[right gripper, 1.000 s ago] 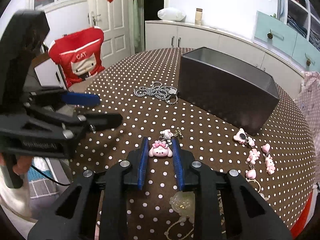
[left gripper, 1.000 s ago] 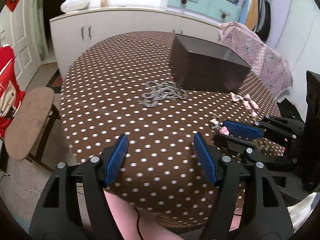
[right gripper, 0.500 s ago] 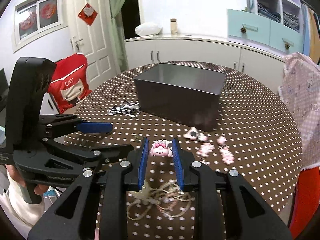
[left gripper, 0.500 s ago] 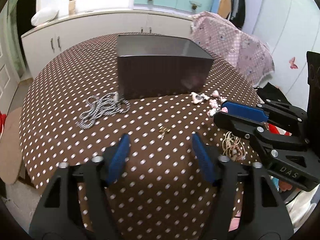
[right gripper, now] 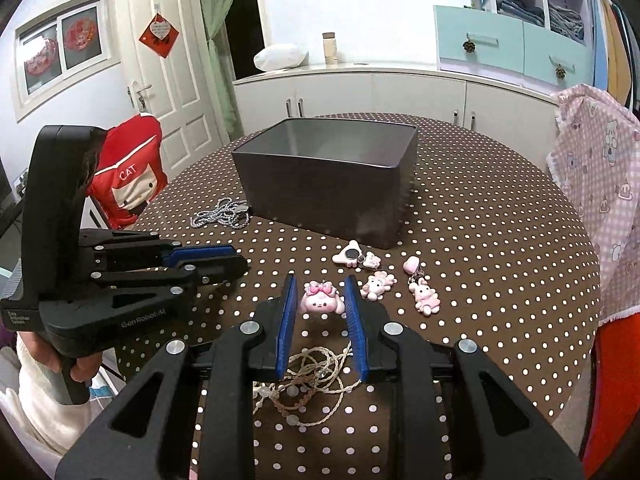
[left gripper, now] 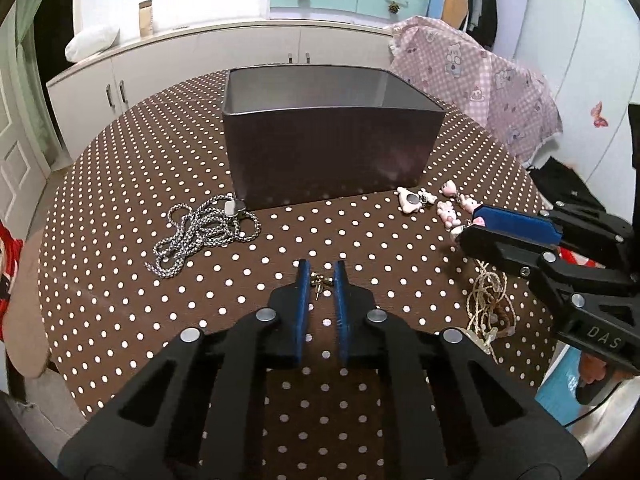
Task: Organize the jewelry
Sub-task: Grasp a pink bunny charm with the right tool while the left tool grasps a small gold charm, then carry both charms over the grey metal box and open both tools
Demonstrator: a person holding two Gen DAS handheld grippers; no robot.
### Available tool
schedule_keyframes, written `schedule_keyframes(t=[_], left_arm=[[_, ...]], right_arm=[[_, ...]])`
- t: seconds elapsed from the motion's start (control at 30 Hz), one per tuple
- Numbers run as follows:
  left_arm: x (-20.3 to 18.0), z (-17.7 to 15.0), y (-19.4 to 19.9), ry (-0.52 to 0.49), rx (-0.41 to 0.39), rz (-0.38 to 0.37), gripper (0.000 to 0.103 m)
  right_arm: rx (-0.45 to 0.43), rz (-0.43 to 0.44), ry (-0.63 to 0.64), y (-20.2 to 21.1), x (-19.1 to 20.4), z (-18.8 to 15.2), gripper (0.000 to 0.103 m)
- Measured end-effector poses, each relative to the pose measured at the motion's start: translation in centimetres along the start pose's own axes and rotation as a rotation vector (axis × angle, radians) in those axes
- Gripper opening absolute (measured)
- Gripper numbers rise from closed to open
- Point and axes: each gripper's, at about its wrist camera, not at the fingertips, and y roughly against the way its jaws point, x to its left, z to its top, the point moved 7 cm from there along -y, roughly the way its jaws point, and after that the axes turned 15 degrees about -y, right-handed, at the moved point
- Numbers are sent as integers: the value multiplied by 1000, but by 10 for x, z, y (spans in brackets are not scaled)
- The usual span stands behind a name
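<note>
The left gripper [left gripper: 321,276] is clamped on a small gold earring [left gripper: 320,281], seen only from the left wrist. From the right wrist, a pink bow-topped charm [right gripper: 321,301] is pinched in the right gripper [right gripper: 320,294], with a beige cord necklace [right gripper: 308,380] beneath. The grey box [right gripper: 332,176] sits at twelve o'clock, a silver chain [left gripper: 204,228] at ten.

Your left gripper [left gripper: 321,270] points forward and downward toward the table; its blue pads have just closed to a narrow gap, with a small gold earring [left gripper: 321,281] between the tips. Your right gripper [right gripper: 319,298] also angles downward, its pads [right gripper: 289,312] clamped on either side of a pink charm [right gripper: 321,300]. In the right wrist view, your left hand [right gripper: 76,364] grips the left gripper's handle.
</note>
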Motion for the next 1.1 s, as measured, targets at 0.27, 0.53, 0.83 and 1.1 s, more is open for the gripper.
schedule_keyframes(t=[0.27,0.53,0.83,1.1], left_arm=[[3,1,2,10,0,-1,12],[13,7,8,21,-16,9,12],[8,33,24,-20,-86,21,12],[14,66,29,-33,-150,31,12]], right_arm=[[-8,2,6,1,1,4,22],[-29,3,13,3,2,18,22],[-82,1,18,6,1,46,22],[-124,6,28,0,4,75,22]])
